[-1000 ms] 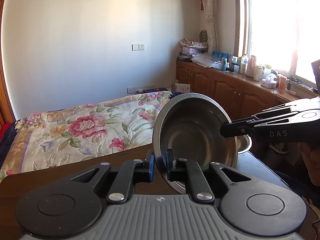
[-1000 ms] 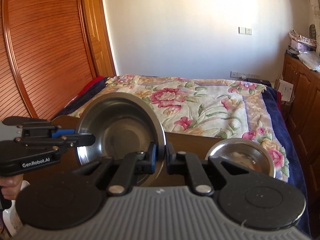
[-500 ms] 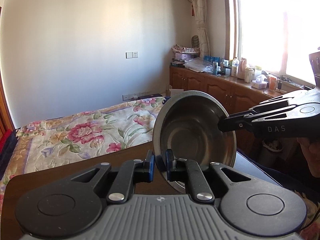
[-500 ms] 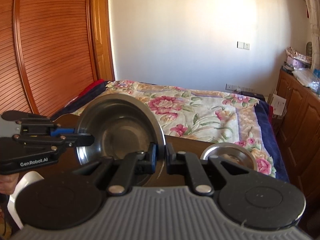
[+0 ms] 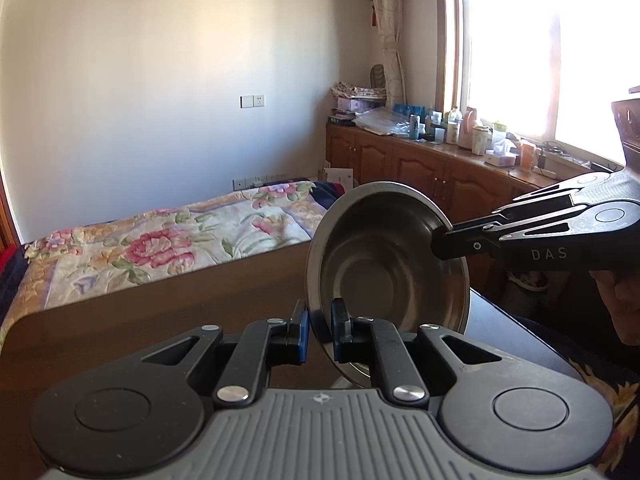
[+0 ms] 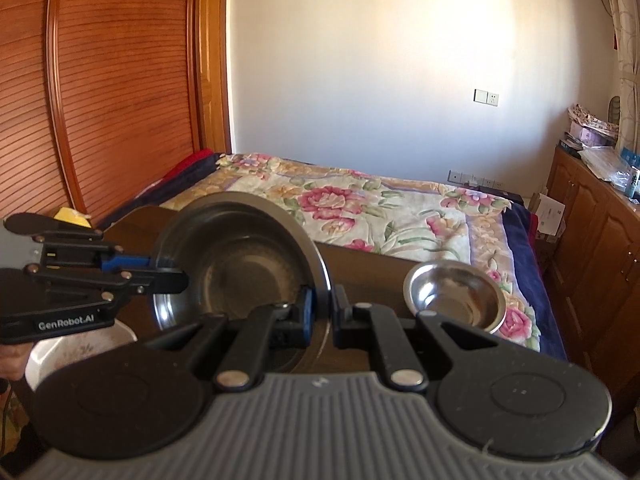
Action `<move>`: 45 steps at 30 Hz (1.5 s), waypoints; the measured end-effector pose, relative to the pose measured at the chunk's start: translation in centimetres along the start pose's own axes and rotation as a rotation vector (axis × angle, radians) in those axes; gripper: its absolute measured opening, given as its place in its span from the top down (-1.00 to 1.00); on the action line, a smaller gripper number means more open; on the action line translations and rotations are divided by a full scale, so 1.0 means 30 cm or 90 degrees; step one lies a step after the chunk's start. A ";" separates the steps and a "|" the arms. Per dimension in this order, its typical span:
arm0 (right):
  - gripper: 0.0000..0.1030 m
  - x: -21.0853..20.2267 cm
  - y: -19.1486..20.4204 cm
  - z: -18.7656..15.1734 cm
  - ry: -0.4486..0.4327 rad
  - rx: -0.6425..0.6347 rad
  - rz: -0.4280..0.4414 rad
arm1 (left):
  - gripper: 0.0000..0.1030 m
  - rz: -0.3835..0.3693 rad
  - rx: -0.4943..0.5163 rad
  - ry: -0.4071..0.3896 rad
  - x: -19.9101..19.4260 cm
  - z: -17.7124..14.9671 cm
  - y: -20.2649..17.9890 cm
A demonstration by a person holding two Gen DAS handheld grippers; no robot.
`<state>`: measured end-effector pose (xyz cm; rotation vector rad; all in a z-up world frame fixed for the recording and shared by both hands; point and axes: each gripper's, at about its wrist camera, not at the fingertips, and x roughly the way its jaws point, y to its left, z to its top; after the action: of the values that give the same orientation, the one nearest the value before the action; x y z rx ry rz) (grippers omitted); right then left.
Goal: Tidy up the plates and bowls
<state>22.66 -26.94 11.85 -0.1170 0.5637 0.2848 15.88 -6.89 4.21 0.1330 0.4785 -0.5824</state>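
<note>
A large steel bowl [image 5: 384,264] hangs tilted above the dark wooden table [image 5: 160,320], held by its rim from two sides. My left gripper [image 5: 318,328] is shut on the near rim. My right gripper [image 5: 440,240] comes in from the right and clamps the opposite rim. In the right wrist view the same large bowl [image 6: 240,264] sits between my right gripper [image 6: 322,312] at its right rim and my left gripper [image 6: 176,276] at its left rim. A smaller steel bowl [image 6: 454,296] rests on the table [image 6: 368,256] to the right.
A white bowl [image 6: 80,348] lies low at the left, under the left gripper. Behind the table stands a bed with a floral cover [image 6: 380,204]. Wooden cabinets [image 5: 420,168] crowded with bottles run under the window. A slatted wooden door [image 6: 100,80] fills the left.
Both grippers have carried the large bowl sideways together, still clamped on its rim. The white bowl has come into the right wrist view at lower left.
</note>
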 end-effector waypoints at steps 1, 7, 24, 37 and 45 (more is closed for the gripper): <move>0.79 -0.004 0.006 -0.008 0.002 -0.001 0.001 | 0.75 -0.002 -0.003 0.003 -0.005 -0.013 -0.002; 0.79 -0.027 0.041 -0.050 0.011 -0.014 0.001 | 0.75 -0.006 -0.019 0.013 -0.026 -0.072 -0.014; 0.78 -0.041 0.086 -0.172 0.038 -0.011 0.015 | 0.76 -0.025 -0.043 0.053 -0.020 -0.189 -0.029; 0.77 -0.018 0.095 -0.253 0.064 0.011 0.022 | 0.76 -0.028 -0.037 0.073 -0.005 -0.233 -0.047; 0.77 -0.028 0.098 -0.265 0.071 0.008 0.026 | 0.76 -0.025 -0.027 0.078 -0.003 -0.234 -0.052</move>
<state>17.07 -25.81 5.53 -0.1105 0.6783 0.3153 12.17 -6.35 -1.93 0.1190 0.6127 -0.6041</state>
